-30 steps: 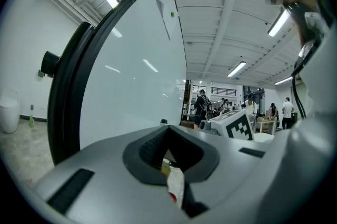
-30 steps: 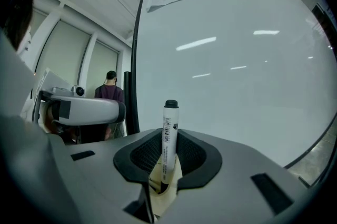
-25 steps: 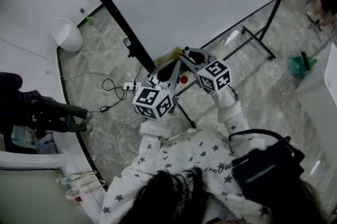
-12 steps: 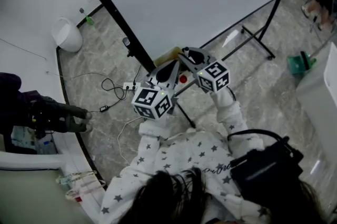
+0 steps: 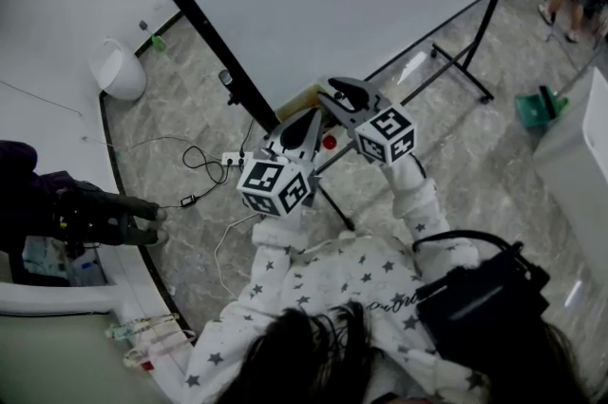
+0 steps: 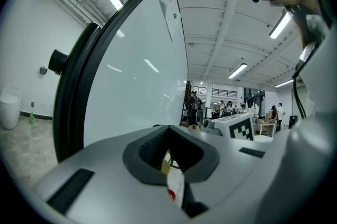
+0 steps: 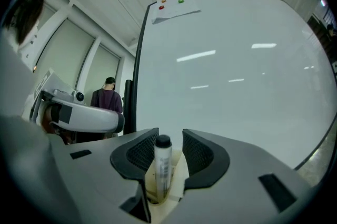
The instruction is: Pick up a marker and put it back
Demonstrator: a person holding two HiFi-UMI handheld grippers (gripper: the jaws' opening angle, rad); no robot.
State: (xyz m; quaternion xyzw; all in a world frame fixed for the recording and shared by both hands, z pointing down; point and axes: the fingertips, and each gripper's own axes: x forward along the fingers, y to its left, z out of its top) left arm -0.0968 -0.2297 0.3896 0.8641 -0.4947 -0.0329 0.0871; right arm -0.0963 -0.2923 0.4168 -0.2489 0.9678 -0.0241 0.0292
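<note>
Right gripper [image 7: 167, 150] jaws part-open, 1 marker [image 7: 162, 162] upright between them, touching one pad, clear of the other. Left gripper [image 6: 169, 133] jaws together, empty.

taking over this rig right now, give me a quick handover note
Left tool: shut, empty, held up beside the right one.
Right tool: open, jaws either side of the marker, with a gap showing on one side.
Marker: capped, upright in a cream holder by the whiteboard.
Done: cannot tell whether the marker has been lifted yet.
Left: if it has not, close on the marker, lift it, set it back in the holder and let go.
</note>
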